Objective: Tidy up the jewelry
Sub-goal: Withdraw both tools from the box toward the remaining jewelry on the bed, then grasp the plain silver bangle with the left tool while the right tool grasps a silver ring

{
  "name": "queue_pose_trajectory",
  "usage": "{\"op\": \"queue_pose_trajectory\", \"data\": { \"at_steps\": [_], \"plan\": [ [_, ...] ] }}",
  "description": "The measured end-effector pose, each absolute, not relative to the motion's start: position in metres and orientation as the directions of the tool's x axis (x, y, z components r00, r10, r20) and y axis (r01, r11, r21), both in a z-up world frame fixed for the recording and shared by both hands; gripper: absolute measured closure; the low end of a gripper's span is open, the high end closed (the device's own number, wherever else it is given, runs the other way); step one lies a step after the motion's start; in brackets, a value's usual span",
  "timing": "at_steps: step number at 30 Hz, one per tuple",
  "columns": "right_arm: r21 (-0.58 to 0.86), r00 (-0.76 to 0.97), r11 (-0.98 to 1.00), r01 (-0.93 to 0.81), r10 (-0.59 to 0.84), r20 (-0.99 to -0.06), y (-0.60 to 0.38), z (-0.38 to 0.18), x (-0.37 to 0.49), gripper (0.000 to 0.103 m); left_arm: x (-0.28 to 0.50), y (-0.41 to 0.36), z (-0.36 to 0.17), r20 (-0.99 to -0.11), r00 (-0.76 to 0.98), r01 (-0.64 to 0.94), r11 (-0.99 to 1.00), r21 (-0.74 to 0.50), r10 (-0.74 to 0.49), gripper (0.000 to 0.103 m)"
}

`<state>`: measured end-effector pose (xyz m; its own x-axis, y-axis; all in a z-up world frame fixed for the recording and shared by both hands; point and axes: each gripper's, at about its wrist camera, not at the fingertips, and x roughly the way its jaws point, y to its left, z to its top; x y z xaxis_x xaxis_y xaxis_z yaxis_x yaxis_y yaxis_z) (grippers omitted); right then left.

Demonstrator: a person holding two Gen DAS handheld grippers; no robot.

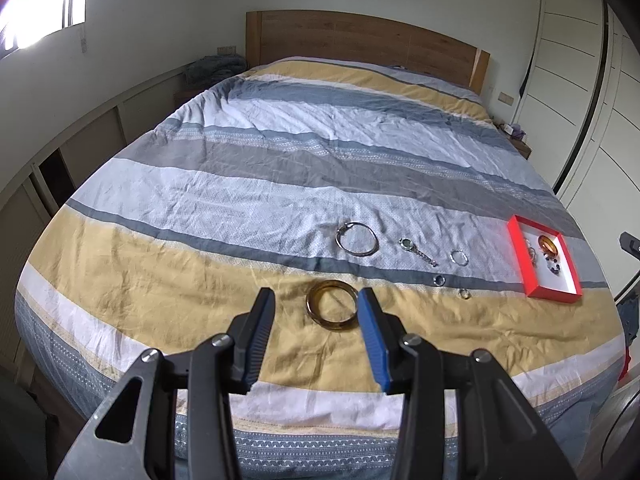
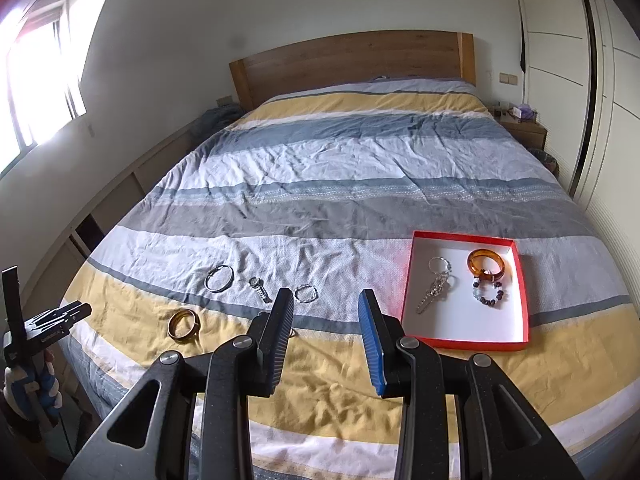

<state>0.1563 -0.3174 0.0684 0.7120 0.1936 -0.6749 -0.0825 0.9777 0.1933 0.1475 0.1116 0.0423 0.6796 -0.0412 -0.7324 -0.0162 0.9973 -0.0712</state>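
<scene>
A brown amber bangle lies flat on the yellow stripe of the bedspread. My left gripper hangs open over it, with the bangle showing between the fingertips and no pad pressing on it. Beyond it lie a silver bangle, a watch, a small silver bracelet and two rings. The red box holds an orange bangle, a bead bracelet and a silver chain. My right gripper is open and empty, just left of the box.
The striped bedspread covers a large bed with a wooden headboard. A nightstand stands at the right and a wardrobe beyond it. Low cabinets run along the left wall. A gloved hand holds the left gripper.
</scene>
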Motion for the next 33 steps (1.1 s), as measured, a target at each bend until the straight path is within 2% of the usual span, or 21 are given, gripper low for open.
{"op": "queue_pose_trajectory", "data": {
  "at_steps": [13,33],
  "plan": [
    [0.23,0.668,0.972,-0.047,0.202,-0.717,-0.326,0.025,0.185,0.069,0.171,0.114,-0.004,-0.785,0.619,-0.049,0.997,-0.059,-0.016,0.062],
    [0.277,0.577,0.959,-0.066,0.263,-0.773,-0.301,-0.04,0.232,0.069,0.214,0.125,-0.064,-0.84,0.541,-0.065,0.993,-0.094,-0.044,0.062]
  ]
}}
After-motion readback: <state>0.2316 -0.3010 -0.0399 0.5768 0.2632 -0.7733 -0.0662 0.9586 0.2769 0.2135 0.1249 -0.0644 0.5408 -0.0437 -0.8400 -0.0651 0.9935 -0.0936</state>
